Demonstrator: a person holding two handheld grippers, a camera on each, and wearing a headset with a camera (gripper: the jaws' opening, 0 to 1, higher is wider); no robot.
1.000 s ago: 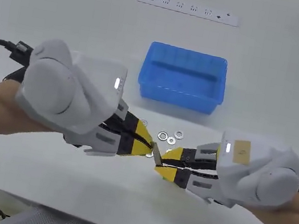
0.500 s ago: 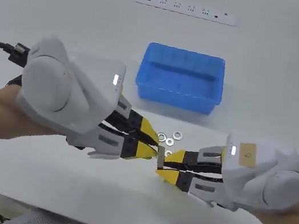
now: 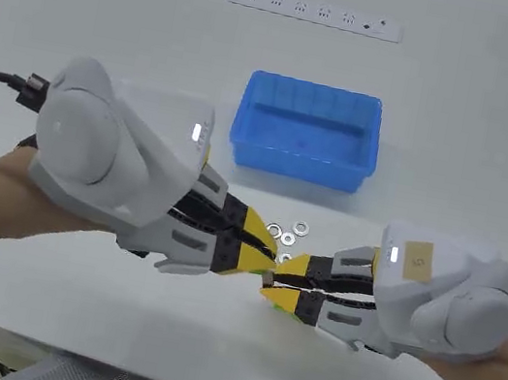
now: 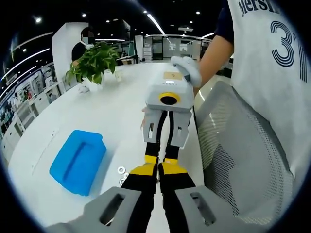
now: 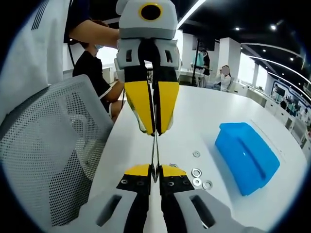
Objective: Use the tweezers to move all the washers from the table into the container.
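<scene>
The left claw (image 3: 260, 258) and the right claw (image 3: 279, 281) meet tip to tip over the table (image 3: 463, 119); both are pinched shut on the thin tweezers (image 5: 154, 150) running between them. The washers (image 3: 287, 234) lie loose on the table just past the tips; the blue container (image 3: 300, 164) stands near them, farther back.

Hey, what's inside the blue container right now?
The blue container looks empty: bare blue floor, no washers. The washers lie on the table in front of it. Its near wall hides the floor strip just behind it.
</scene>
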